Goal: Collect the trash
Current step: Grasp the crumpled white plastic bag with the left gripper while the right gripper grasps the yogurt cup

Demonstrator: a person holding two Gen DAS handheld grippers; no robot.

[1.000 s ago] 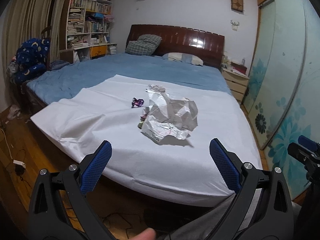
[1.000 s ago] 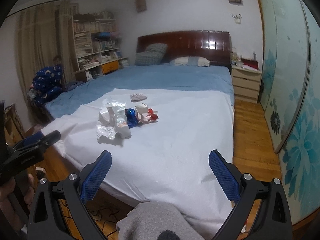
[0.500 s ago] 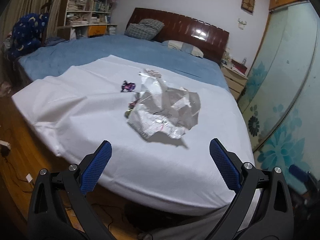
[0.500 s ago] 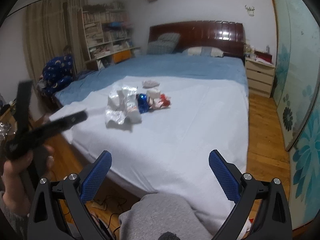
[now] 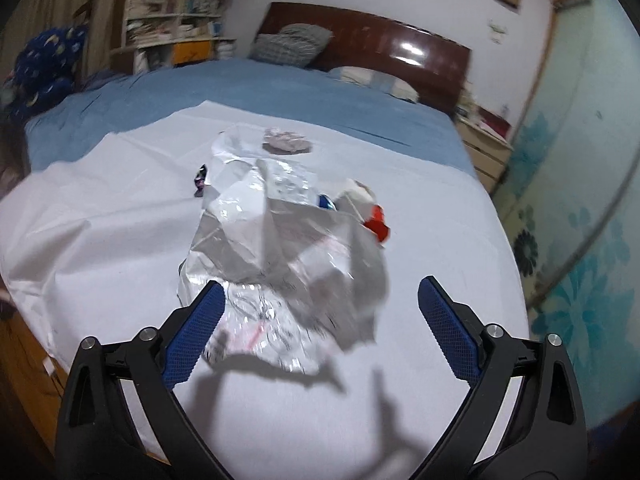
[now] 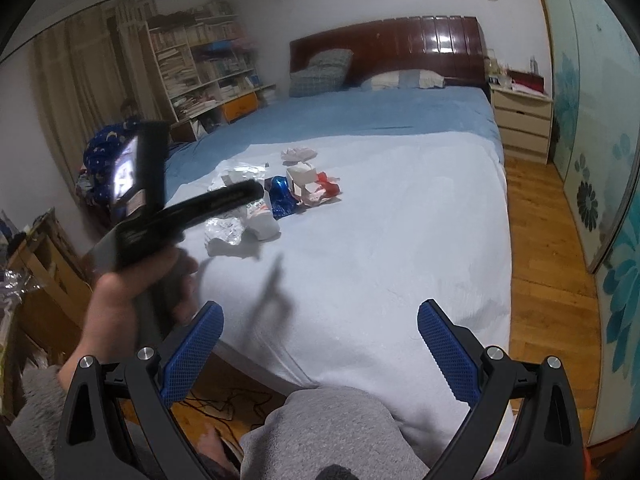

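Hovering over the trash pile rn: left gripper (image 5: 320, 308) has its jaws spread wide, nothing held, with the crumpled foil wrapper (image 5: 280, 256) lying on the white sheet (image 5: 100, 248) right btwn the tips. Right gripper (image 6: 320, 332) is also wide and holding nothing, well back near the bed edge. Red scrap (image 5: 376, 226), blue wrapper (image 6: 282, 196) and other bits sit just behind the foil. Risk imo: foil is springy, so a shallow pinch could slip off, or snag the sheet w/ it.
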